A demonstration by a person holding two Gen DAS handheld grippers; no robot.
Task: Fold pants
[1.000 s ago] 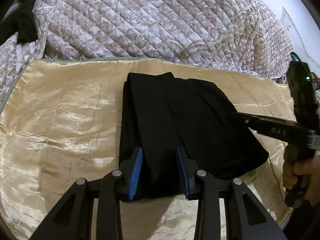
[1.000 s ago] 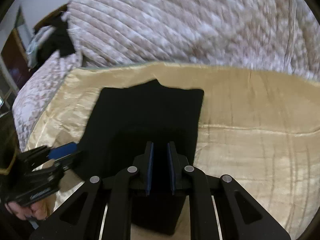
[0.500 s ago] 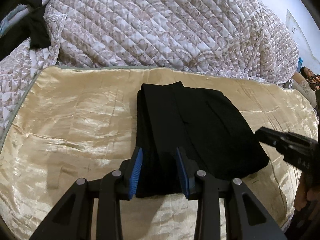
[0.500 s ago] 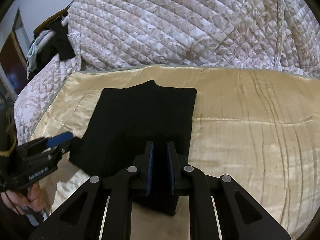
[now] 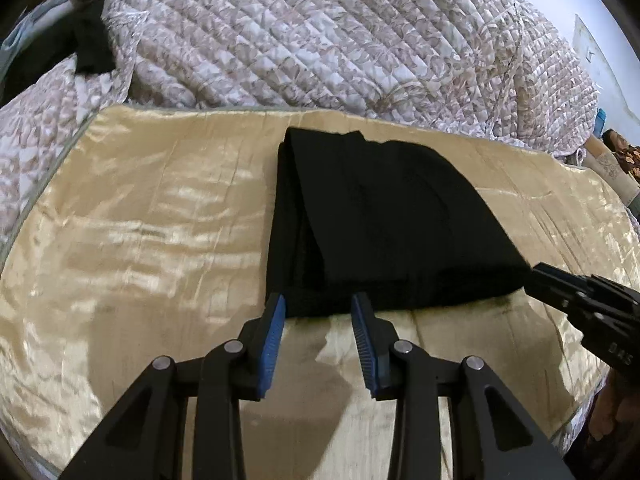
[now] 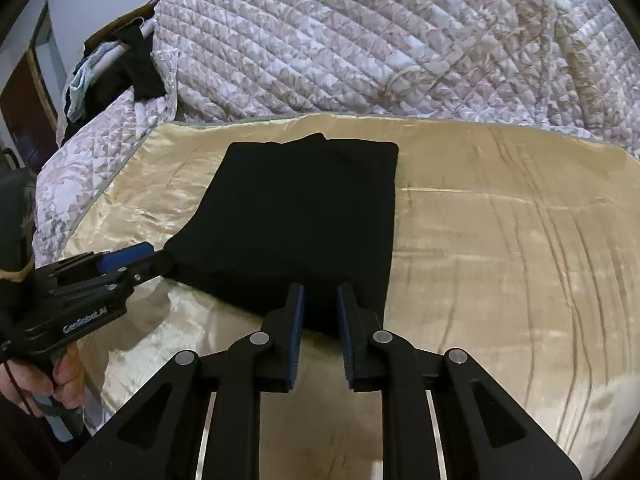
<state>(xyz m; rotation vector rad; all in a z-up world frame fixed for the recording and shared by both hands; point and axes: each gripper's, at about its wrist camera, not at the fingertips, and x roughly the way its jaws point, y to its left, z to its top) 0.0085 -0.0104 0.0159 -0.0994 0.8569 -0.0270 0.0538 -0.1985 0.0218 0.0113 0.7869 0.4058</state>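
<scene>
The black pants (image 5: pixel 384 224) lie folded into a compact rectangle on the gold satin cloth (image 5: pixel 140 220); they also show in the right wrist view (image 6: pixel 300 216). My left gripper (image 5: pixel 319 305) is open and empty, its tips at the near left edge of the pants. My right gripper (image 6: pixel 320 294) is open and empty at the near right edge. The right gripper also shows at the right edge of the left wrist view (image 5: pixel 540 280). The left gripper also shows at the left of the right wrist view (image 6: pixel 160 258).
A quilted floral bedspread (image 5: pixel 340 40) is heaped behind the satin cloth. Dark and pale clothes (image 6: pixel 116 68) hang at the far left. The cloth's near edge (image 5: pixel 580 412) drops off at the right.
Both grippers have drawn back toward the near edge of the pants. The right gripper's jaws have opened and let go of the fabric. The pants lie flat.
</scene>
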